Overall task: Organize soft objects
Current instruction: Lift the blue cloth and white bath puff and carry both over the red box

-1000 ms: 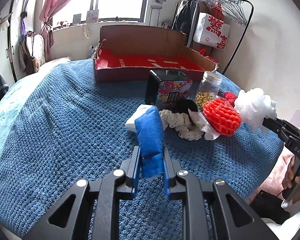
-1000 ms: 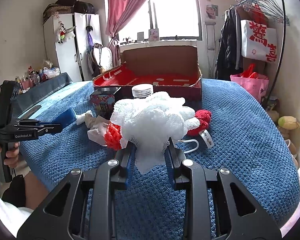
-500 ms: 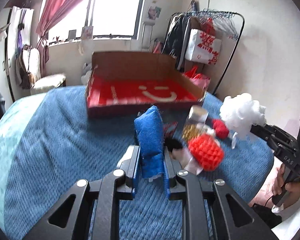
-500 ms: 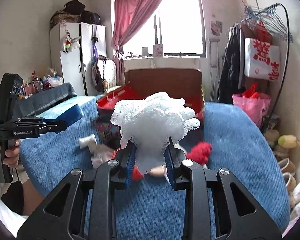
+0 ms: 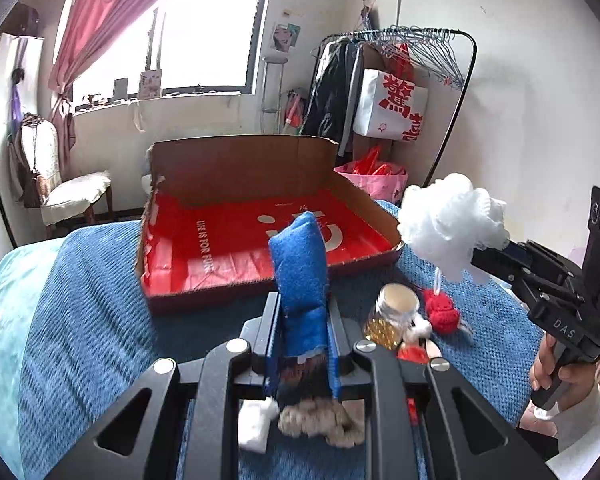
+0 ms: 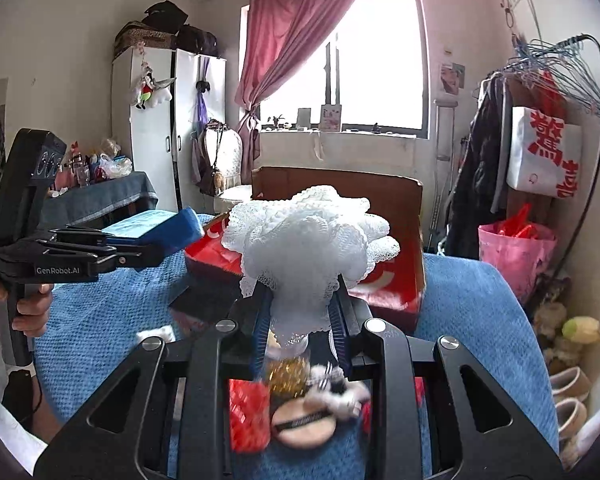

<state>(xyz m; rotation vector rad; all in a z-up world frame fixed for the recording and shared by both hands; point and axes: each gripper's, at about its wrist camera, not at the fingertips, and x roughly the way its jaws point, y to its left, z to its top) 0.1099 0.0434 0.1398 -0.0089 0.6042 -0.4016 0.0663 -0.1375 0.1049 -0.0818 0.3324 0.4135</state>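
Observation:
My left gripper (image 5: 301, 300) is shut on a blue sponge (image 5: 300, 264) that stands up between its fingers, held above the blue blanket (image 5: 80, 300) just before the open cardboard box with red lining (image 5: 240, 168). My right gripper (image 6: 300, 296) is shut on a white mesh bath pouf (image 6: 304, 236), also in the air near the box (image 6: 380, 196). In the left wrist view the pouf (image 5: 452, 224) hangs at the right in the right gripper (image 5: 480, 258). In the right wrist view the left gripper (image 6: 152, 246) holds the sponge (image 6: 176, 226) at the left.
Below the fingers lie a glass jar (image 5: 394, 312), a red knitted piece (image 5: 442, 314), a cream crochet piece (image 5: 320, 424), a red mesh item (image 6: 248, 412) and a round puff (image 6: 304, 420). A clothes rack (image 5: 420, 64) and pink bag (image 6: 512, 252) stand right of the bed.
Both grippers have risen and moved toward the box, each keeping its hold. The box now looks nearer and the pile of small things has dropped beneath the fingers.

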